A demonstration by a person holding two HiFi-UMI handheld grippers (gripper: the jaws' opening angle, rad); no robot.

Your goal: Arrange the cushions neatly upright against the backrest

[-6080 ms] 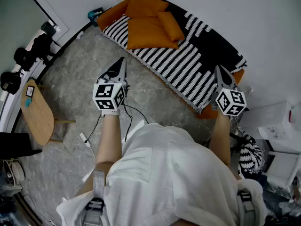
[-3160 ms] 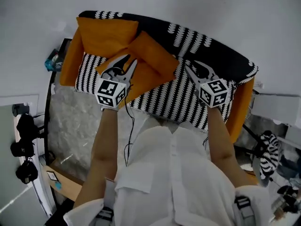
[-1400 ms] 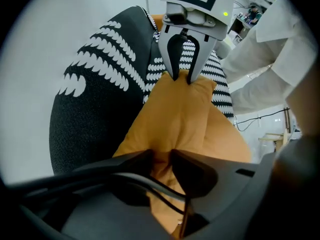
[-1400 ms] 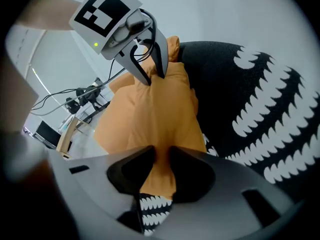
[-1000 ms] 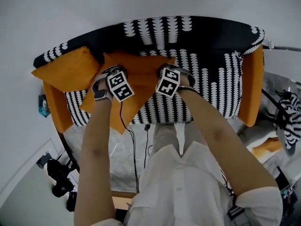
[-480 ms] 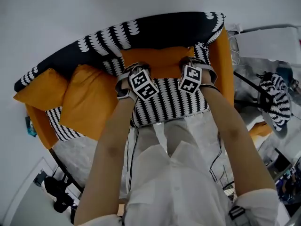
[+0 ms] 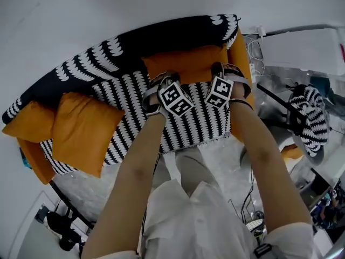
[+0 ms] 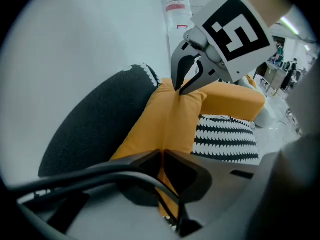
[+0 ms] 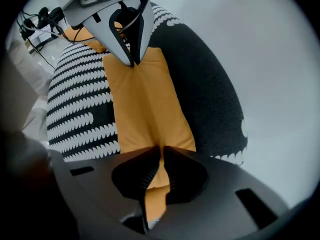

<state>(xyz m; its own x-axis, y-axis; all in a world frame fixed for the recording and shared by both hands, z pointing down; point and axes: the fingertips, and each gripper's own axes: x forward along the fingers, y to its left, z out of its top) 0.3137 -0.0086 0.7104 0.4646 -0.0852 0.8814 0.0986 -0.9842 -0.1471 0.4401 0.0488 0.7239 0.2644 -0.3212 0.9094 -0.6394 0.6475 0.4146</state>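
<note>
An orange cushion (image 7: 183, 63) stands on its long edge against the black backrest (image 7: 135, 42) at the sofa's right end. My left gripper (image 7: 161, 79) is at its left end and my right gripper (image 7: 220, 69) at its right end. In the left gripper view the left gripper's (image 8: 161, 154) jaws are closing, pinching the cushion's (image 8: 165, 119) fabric, and the right gripper (image 8: 181, 86) bites the far corner. In the right gripper view the right gripper (image 9: 161, 151) is shut on the cushion's (image 9: 145, 104) edge, with the left gripper (image 9: 132, 59) on the far end.
Two more orange cushions (image 7: 81, 131) (image 7: 27, 124) lie at the seat's left end. The orange armrest (image 7: 240, 47) is just right of the held cushion. A white unit (image 7: 302, 47), a striped bag (image 7: 310, 117) and cables stand to the right of the sofa.
Both grippers have carried the cushion rightward along the seat to the sofa's right end. It now stands against the backrest beside the armrest, apart from the other two.
</note>
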